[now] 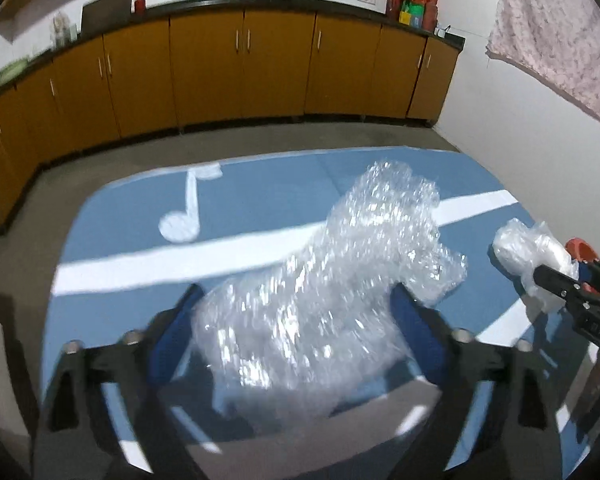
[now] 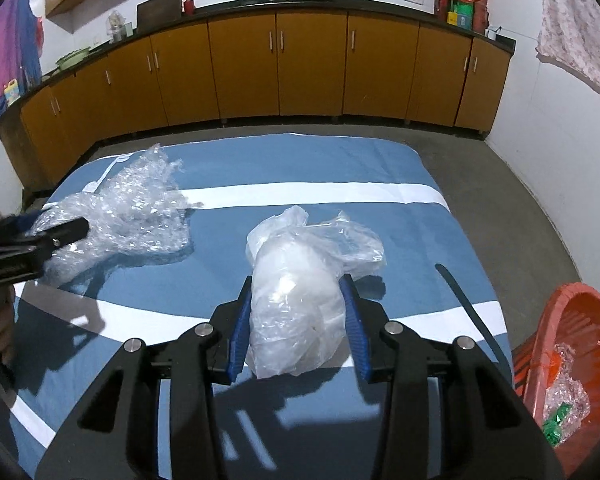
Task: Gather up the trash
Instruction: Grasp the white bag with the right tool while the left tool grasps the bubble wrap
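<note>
- On the blue sheet [image 2: 284, 168] with white stripes, spread over a grey floor before a run of orange-brown cabinets [image 2: 312, 64], two pieces of clear plastic trash lie well apart.
- Left wrist view: left gripper [image 1: 296, 300] has both blue-padded fingers around a crumpled wad of bubble wrap [image 1: 340, 264]. Picture is motion-blurred; I cannot tell whether the pads press on the wrap or only flank it.
- Same view only: a white musical note [image 1: 188, 212] printed on the sheet, beyond the wrap.
- Right wrist view: right gripper [image 2: 298, 292] is clamped on a plastic bag [image 2: 296, 300]; both blue pads touch its sides and the bag is pinched in between them.
- Right wrist view only: an orange-red basket [image 2: 572, 320] at the sheet's right edge, holding some clear wrap and a green scrap. A dark strap [image 2: 468, 304] lies on the sheet near it. A hand [image 2: 0, 320] shows at the far left, behind the left gripper.
- Materials: bubble wrap is glossy, knobbly, irregular, with many small glints. Bag is thin smooth film, creased, over a milky white rounded filling. Basket looks like ribbed plastic.
</note>
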{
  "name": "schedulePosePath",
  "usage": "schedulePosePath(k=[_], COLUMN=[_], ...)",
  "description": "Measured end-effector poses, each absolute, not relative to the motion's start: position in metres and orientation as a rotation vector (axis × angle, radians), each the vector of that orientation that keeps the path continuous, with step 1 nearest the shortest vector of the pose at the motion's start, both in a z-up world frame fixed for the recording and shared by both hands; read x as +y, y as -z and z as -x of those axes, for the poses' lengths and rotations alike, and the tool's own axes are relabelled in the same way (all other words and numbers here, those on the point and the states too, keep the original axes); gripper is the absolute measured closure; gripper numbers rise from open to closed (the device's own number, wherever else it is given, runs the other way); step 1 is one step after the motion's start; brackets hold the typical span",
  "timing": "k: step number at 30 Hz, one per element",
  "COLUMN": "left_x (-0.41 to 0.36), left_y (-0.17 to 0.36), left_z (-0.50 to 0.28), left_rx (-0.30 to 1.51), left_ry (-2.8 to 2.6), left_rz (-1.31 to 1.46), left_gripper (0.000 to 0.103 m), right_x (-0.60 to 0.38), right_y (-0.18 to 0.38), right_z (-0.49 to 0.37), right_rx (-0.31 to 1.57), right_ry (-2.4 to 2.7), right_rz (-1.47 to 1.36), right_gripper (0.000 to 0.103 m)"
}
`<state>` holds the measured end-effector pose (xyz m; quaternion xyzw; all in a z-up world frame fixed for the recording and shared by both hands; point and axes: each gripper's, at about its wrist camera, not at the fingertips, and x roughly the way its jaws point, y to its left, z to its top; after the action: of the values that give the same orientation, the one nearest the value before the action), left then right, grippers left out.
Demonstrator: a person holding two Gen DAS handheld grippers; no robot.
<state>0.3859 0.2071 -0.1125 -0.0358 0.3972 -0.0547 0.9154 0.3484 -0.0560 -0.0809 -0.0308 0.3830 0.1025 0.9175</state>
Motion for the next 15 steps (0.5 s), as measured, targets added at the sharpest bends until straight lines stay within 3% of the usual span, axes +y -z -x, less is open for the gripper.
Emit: schedulePosePath(k=[4,6,9,15], left_x=[0.203,0.199,0.194,0.184], left_y=[0.117,0.117,0.115,0.104], left_z=[-0.38,-0.377,-0.371,-0.356], left_rx=[0.829,0.825,0.816,0.79], left_ry=[0.129,0.127,0.107,0.062], left_rz=[0.098,0.093,0.087,0.098], left_gripper=[0.049,0.067,0.081,0.088], right_x=[-0.054,-0.057,-0.063,-0.081], right_y=[0.079,0.078,0.075,0.062], right_z=[-0.343,-0.339,-0.332,-0.314], right_rx=[0.785,0.784,0.784,0.764], right_ry=[-0.215,-0.211,-0.205,-0.189], right_rz=[0.07,0.066,0.053,0.025], right_gripper=[0.062,0.063,0.063,0.064])
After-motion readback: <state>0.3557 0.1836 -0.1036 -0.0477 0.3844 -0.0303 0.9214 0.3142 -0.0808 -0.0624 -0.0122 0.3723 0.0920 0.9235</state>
